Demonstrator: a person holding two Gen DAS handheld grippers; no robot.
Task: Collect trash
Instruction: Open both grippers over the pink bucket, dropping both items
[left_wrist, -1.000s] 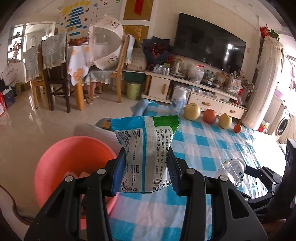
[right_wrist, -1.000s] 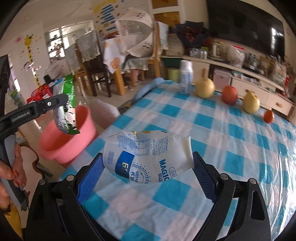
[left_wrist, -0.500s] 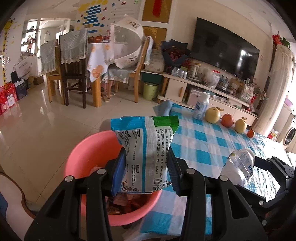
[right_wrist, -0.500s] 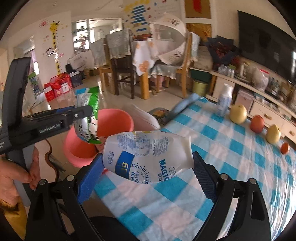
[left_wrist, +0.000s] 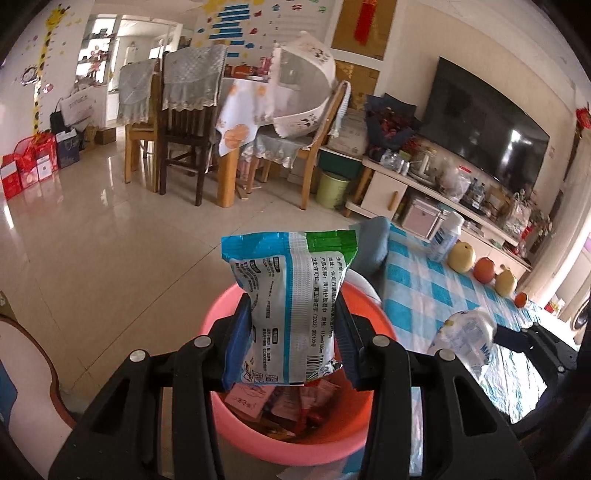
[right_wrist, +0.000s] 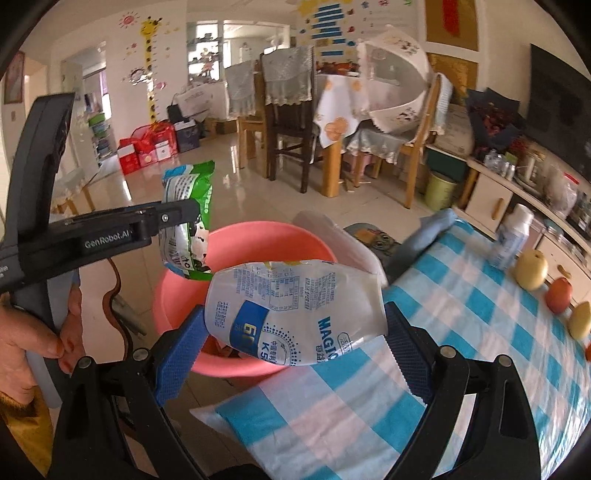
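My left gripper is shut on a blue-green wipes packet and holds it right above the pink basin, which holds several wrappers. In the right wrist view the same packet hangs over the basin from the left gripper. My right gripper is shut on a crushed white milk pouch at the table's edge, beside the basin. That pouch also shows at the right of the left wrist view.
The blue checked table carries a white bottle, pears and an apple. A blue cushion lies at the table end. Dining chairs and a TV cabinet stand beyond.
Both grippers have swung left, off the table toward the pink basin. The wipes packet is now above the basin and the milk pouch is at its rim.
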